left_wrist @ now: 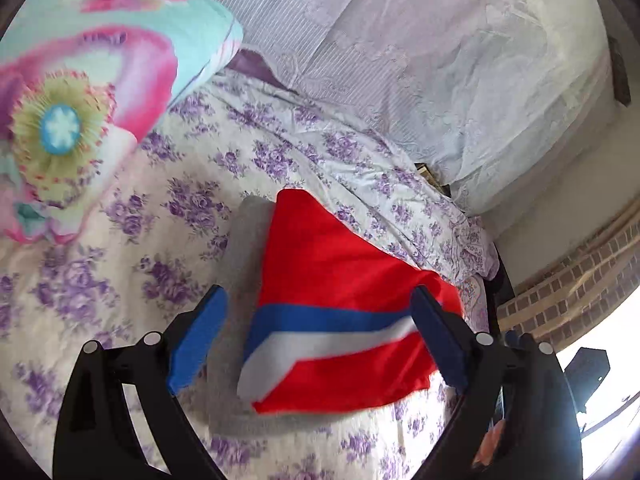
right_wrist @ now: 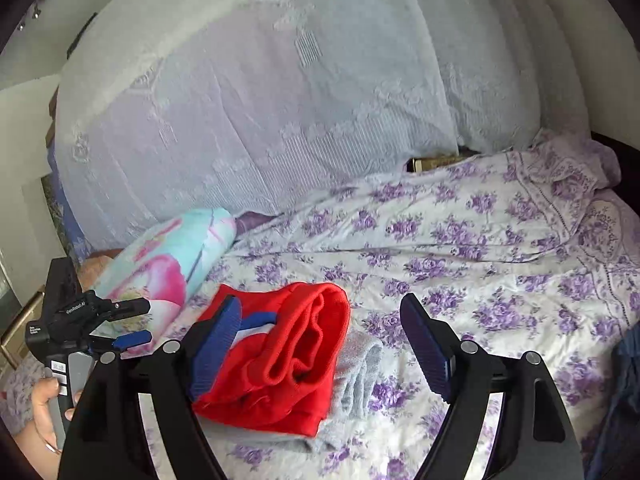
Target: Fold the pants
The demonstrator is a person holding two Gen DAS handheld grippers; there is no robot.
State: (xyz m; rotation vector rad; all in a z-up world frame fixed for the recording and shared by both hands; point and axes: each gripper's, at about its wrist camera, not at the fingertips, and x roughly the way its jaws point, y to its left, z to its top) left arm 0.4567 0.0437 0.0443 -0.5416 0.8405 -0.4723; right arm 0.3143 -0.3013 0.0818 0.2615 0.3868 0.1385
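Note:
Red pants (left_wrist: 340, 280) with a blue and white stripe lie folded in a compact stack on the bed, on top of a folded grey garment (left_wrist: 244, 240). In the right wrist view the red pants (right_wrist: 288, 352) show their waistband opening, with the grey garment (right_wrist: 360, 376) under them. My left gripper (left_wrist: 320, 344) is open above the pants and holds nothing; it also shows in the right wrist view (right_wrist: 132, 320), left of the stack. My right gripper (right_wrist: 320, 352) is open, its fingers either side of the stack, empty.
The bed is covered by a purple floral sheet (right_wrist: 480, 240). A colourful floral pillow (left_wrist: 80, 100) lies left of the stack. A white lace net (right_wrist: 260, 100) hangs behind the bed. A brick wall (left_wrist: 580, 280) and the bed's edge are at the right.

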